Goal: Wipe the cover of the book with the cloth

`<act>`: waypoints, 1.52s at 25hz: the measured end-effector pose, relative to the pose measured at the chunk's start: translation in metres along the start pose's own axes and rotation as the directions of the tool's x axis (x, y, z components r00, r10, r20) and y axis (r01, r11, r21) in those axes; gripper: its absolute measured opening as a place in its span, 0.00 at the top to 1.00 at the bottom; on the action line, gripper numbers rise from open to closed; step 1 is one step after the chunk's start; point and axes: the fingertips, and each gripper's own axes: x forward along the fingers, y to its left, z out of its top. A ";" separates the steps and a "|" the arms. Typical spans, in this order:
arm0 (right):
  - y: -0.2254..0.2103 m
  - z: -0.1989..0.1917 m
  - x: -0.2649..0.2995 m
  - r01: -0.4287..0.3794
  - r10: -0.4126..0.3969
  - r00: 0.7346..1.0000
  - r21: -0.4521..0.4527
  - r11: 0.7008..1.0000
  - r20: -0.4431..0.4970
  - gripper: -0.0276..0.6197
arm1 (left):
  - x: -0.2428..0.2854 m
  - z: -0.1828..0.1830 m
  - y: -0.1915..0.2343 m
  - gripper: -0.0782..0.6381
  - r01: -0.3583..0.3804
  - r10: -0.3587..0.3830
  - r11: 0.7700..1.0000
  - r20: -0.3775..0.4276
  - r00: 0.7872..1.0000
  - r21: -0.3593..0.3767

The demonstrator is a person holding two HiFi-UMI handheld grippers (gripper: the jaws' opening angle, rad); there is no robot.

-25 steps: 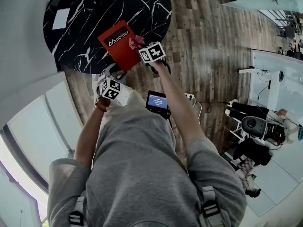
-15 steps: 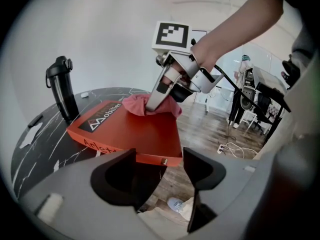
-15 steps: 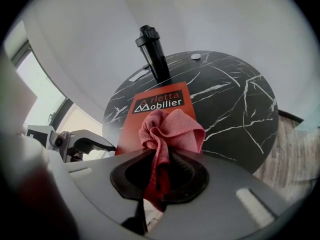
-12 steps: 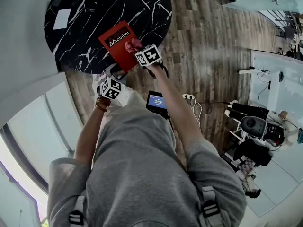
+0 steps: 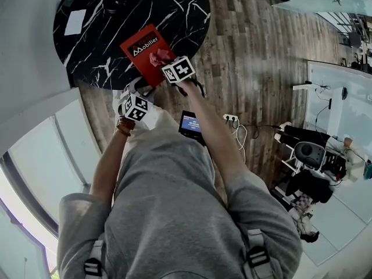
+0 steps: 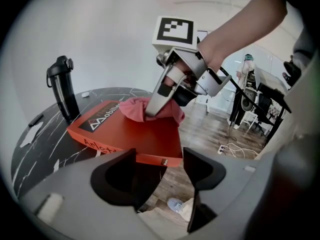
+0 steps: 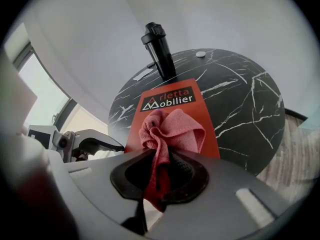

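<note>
We see the right tongs [image 7: 162,173] pinched tight on a pink cloth [image 7: 172,129]. The cloth's tail hangs down between the two jaws. Its bunched-up end sits on the red book [image 7: 206,134], near the middle of the cover, just under the white letters.

The book lies flat at the near edge of a round black table [image 7: 240,99] with white lines in it. In the head view this is at the upper left of the frame. One corner of the book sticks out past the table edge. A tall black bottle [image 7: 157,49] stands on the table behind the book.

The left tongs [image 6: 160,171] are wide apart and hold nothing. Between their jaws we see only the floor and the book's near corner, close in front. We cannot tell if they touch the book.
</note>
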 end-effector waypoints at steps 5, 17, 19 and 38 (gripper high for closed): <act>0.006 -0.002 0.001 -0.016 0.016 1.000 0.001 1.000 0.000 0.87 | 0.001 0.000 -0.001 0.48 -0.005 0.005 1.000 -0.003 1.000 -0.003; 0.032 -0.004 0.010 -0.083 0.083 0.996 -0.030 0.996 -0.012 0.87 | 0.002 -0.001 0.001 0.48 -0.017 0.016 1.000 -0.012 1.000 -0.017; 0.036 -0.006 0.011 -0.098 0.098 0.995 -0.036 0.995 -0.014 0.87 | 0.003 0.000 0.000 0.48 -0.017 0.017 1.000 -0.012 1.000 -0.019; 0.077 -0.006 0.004 -0.367 0.359 0.928 -0.076 0.927 -0.095 0.87 | -0.007 0.010 -0.002 0.48 0.021 -0.021 1.000 0.017 1.000 -0.012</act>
